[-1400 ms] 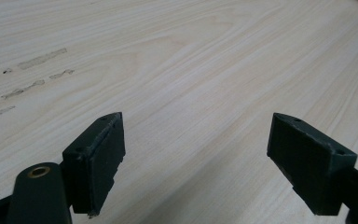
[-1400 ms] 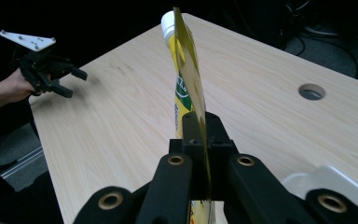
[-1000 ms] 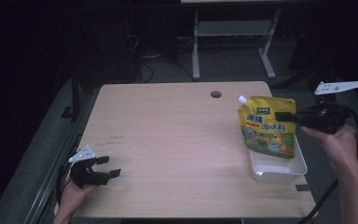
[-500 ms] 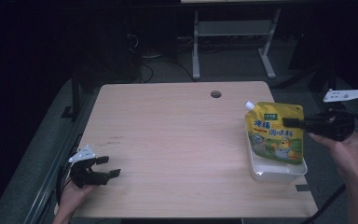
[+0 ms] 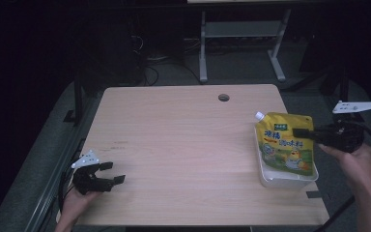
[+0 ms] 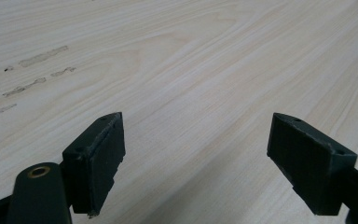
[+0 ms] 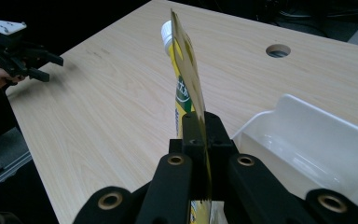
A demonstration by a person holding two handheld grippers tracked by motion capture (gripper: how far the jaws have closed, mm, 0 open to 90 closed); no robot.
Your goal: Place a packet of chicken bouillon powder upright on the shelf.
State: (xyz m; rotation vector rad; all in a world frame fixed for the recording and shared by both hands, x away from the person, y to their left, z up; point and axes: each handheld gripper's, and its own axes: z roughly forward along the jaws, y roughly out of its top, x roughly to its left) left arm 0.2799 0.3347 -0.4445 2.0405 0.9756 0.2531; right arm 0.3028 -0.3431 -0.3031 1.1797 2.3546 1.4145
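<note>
Yellow spout pouch (image 5: 287,145) is over the white tray (image 5: 290,180) at the counter's (image 5: 174,145) right edge, near the front right corner, spout toward the far-left. Your right hand-held gripper (image 5: 300,132) is clamped on the pouch's edge (in the right gripper view the jaws pinch it flat, pouch (image 7: 189,88) standing edge-on beside the tray (image 7: 317,135)). Whether the pouch bottom already touches the tray floor, I can't tell.

Step in hand, as I read it: placing the pouch into the tray. Next move: lower until it's seated inside the walls, then release and back out without dragging it.

Your left hand-held gripper (image 5: 107,173) sits at the front left corner, jaws apart, nothing between them.
</note>
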